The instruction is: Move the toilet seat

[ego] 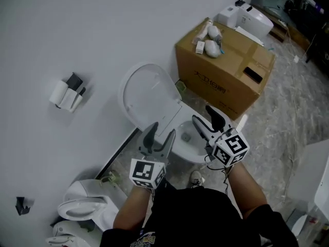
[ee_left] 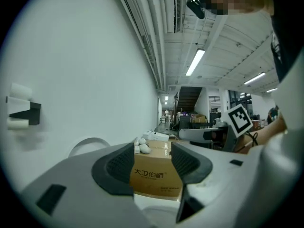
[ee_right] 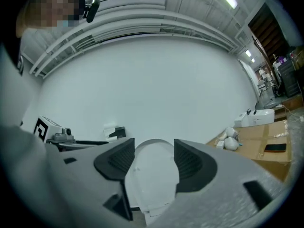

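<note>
Toilet bowl (ego: 187, 152) sits low centre. The toilet seat (ego: 148, 98) stands raised against the wall, at 10 o'clock from the bowl. Left claw (ego: 159, 137) and right claw (ego: 206, 118) are both open and empty over the bowl, clear of the seat. Looks like the approach step. Next: reach toward 11 o'clock, catch the seat's rim, swing it down.

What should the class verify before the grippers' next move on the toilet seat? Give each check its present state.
1. Toilet seat raised against the wall: ok.
2. Left gripper open, fingers empty: ok.
3. Right gripper open, fingers empty: ok.
4. Seat gripped: not ok; neither gripper presses on it.
5. Cardboard box clear of the seat's swing: ok, it seems.
6. Seat swings freely: cannot tell.
</note>
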Action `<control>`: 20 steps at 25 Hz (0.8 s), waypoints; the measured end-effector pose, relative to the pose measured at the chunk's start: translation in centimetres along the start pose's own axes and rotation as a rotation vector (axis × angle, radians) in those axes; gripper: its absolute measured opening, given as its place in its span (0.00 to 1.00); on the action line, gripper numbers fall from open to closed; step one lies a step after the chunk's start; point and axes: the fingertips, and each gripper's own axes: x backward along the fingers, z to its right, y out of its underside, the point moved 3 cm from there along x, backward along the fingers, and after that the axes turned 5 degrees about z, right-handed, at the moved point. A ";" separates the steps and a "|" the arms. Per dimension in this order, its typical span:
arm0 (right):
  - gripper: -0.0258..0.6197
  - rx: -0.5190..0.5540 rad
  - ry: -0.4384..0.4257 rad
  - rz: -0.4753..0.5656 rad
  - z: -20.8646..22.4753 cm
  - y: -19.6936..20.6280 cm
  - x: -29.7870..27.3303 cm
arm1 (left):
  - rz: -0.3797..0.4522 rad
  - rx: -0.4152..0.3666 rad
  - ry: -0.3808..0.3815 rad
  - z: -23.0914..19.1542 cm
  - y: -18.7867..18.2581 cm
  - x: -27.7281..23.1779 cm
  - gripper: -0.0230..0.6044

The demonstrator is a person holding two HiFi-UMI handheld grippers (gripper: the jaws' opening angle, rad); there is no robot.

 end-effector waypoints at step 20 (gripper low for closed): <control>0.44 0.007 0.544 0.116 1.2 0.8 -3.2 | -0.051 0.004 0.535 -8.0 1.0 -8.4 0.39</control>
